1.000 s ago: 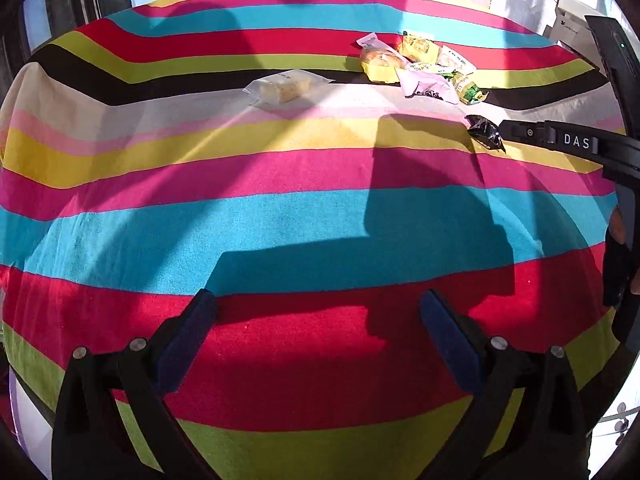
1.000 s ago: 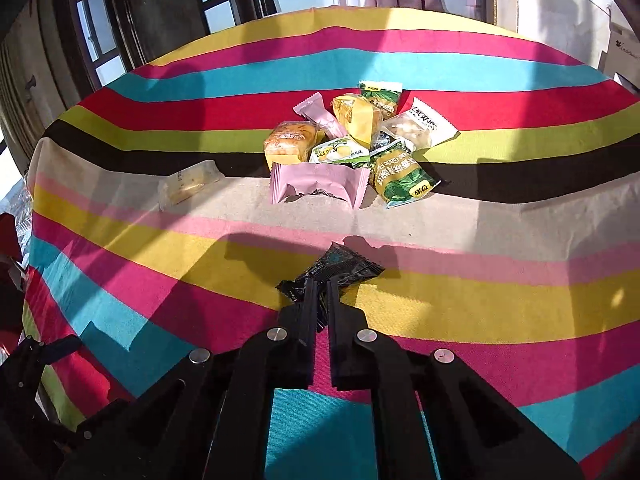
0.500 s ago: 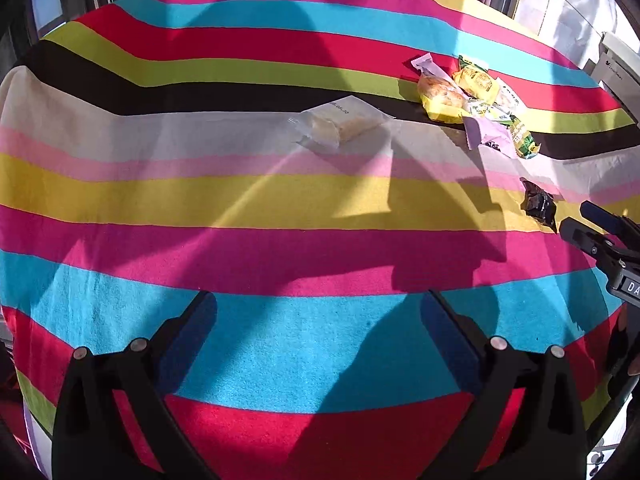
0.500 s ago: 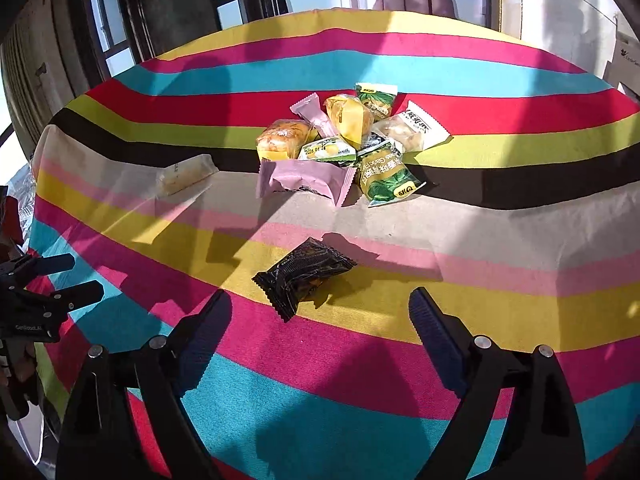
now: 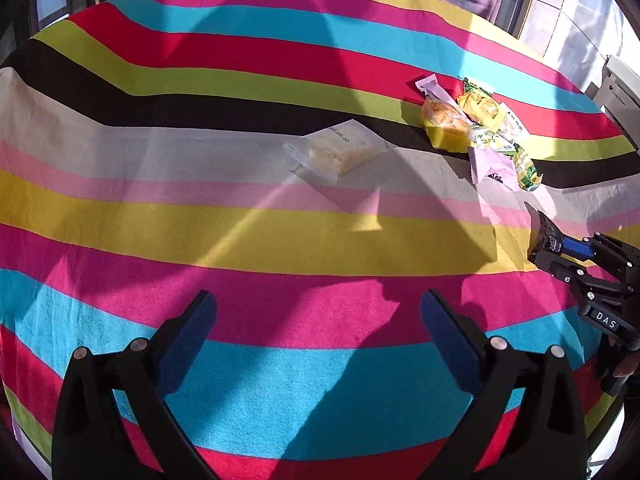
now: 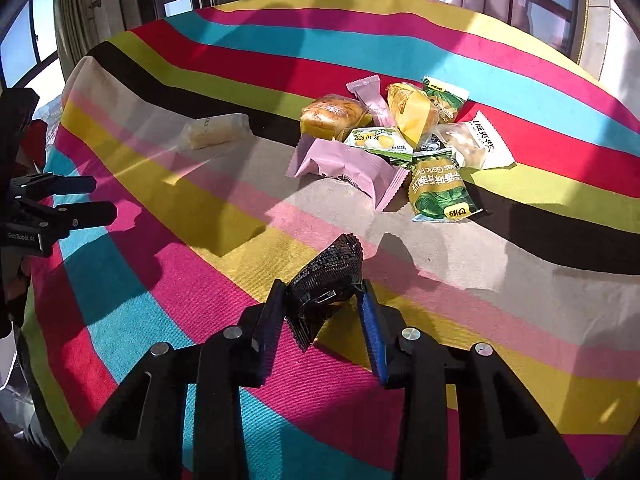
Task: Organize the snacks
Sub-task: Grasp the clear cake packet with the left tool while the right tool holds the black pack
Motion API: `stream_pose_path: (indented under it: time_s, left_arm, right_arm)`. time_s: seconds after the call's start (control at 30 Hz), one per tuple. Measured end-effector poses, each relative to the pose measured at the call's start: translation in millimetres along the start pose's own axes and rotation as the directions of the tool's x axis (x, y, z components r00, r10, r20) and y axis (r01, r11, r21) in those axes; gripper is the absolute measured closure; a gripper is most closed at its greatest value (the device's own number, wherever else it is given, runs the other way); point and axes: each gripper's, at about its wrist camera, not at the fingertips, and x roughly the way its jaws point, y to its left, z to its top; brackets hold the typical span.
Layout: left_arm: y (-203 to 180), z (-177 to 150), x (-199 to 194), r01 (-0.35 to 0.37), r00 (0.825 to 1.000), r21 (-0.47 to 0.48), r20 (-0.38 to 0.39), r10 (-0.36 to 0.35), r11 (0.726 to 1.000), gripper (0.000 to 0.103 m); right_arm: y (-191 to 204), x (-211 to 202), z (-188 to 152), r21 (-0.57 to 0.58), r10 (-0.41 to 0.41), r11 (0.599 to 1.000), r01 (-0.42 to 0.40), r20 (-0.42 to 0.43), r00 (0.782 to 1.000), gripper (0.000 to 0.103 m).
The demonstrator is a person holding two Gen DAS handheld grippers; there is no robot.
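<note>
One black snack packet (image 6: 326, 280) sits between the pads of the right gripper (image 6: 324, 320), which is closing on it: both pads press its crumpled lower half while the upper end sticks out forward over the yellow stripe of the striped tablecloth (image 6: 500, 288). The packet looks tilted and pinched near one end (the foil buckles under the squeeze), so the hold seems shallow to me; a quick swing could let the slick wrapper twist or slip out, and a hard clamp may crush what is inside. Farther out, the snack pile (image 6: 400, 140) lies heaped across the black and green stripes, with the pink packet (image 6: 344, 164) and the green garlic-pea bag (image 6: 440, 188) nearest the gripper. Setting the black packet down carelessly there could nudge those loose bags apart. Off to the left, well apart from the pile, a clear-wrapped cake (image 5: 340, 152) lies alone on the pale stripe. The left gripper (image 5: 316, 332) hovers over the blue and pink stripes with its jaws wide apart and nothing between them.
</note>
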Motion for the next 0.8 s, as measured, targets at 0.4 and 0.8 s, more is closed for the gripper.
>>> stream_pose_path:
  time_s: [0.4,0.8]
  left_arm:
    - [-17,78,52,-0.005,1.000,-0.168,0.003,0.006,0.986,0.001]
    - [-40,123,99,-0.210,0.978,-0.360,-0.091,0.190,0.909,0.001]
  right_arm:
    - [-3,-23,-27,0.130,-0.053,0.990,0.047,0.045,0.998,0.069]
    - [-4,-19,-28,0.130,-0.053,0.990,0.050,0.019,0.998,0.069]
